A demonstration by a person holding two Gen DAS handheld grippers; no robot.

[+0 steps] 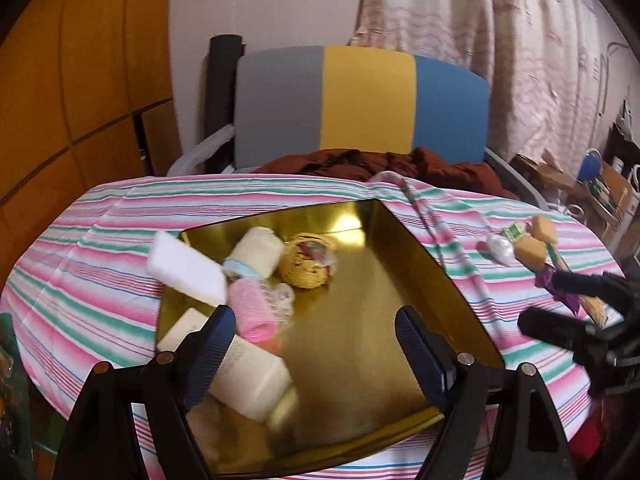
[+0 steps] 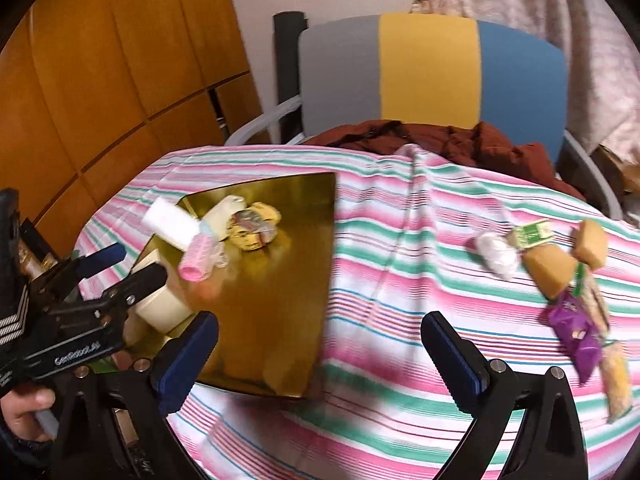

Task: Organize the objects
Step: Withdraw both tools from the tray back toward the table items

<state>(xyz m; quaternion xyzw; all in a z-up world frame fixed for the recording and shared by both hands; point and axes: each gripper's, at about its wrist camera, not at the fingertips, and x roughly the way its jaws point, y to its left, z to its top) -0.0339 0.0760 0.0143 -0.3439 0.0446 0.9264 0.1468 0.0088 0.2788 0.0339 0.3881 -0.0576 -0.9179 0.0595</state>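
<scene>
Both grippers spread, empty: left gripper (image 1: 316, 340) over gold tray (image 1: 360, 320), right gripper (image 2: 320, 344) over striped tablecloth (image 2: 400, 280); snacks (image 2: 560, 272) near table's right edge.

Chair (image 1: 360, 104) with grey, yellow and blue backrest behind the striped-clothed table (image 1: 100, 240), dark red garment (image 1: 384, 166) heaped on its seat, orange wood panelling (image 1: 80, 80) left of the chair, pale wall behind it, patterned curtain (image 1: 500, 40) to its right, cluttered boxes (image 1: 580, 176) further right.
</scene>
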